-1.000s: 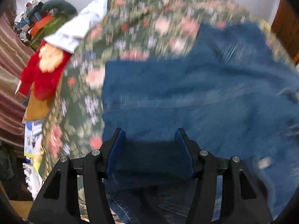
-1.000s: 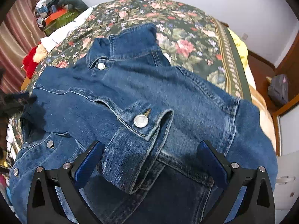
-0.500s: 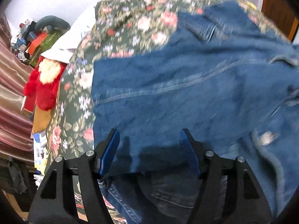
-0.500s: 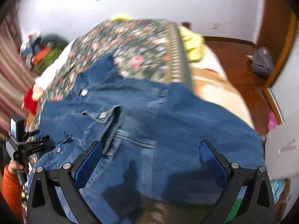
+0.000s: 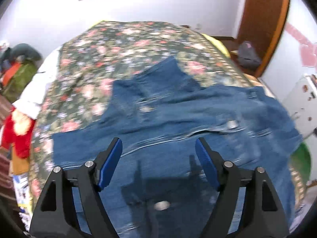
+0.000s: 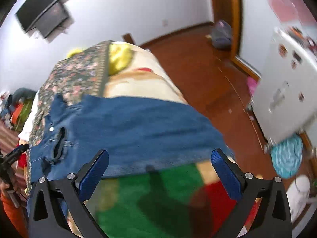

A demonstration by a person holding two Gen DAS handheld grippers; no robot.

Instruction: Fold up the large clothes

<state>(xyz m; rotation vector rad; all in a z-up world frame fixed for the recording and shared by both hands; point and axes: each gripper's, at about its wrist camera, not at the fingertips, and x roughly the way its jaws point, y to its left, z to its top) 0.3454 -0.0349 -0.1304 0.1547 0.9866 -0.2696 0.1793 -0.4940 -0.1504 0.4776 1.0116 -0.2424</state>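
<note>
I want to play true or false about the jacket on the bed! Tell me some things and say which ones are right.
1. The denim jacket lies spread on the flowery bedspread. True.
2. The left claw is squeezing a sleeve. False: its jaws stand apart with nothing gripped between them; they have just been opening.
3. The right claw is open and holds nothing. True.
4. The jacket is red. False: it is blue; the red thing is a soft toy beside the bed.
5. A dark screen hangs on the white wall. True.
6. The floor is covered in white tiles. False: it is reddish brown.
</note>
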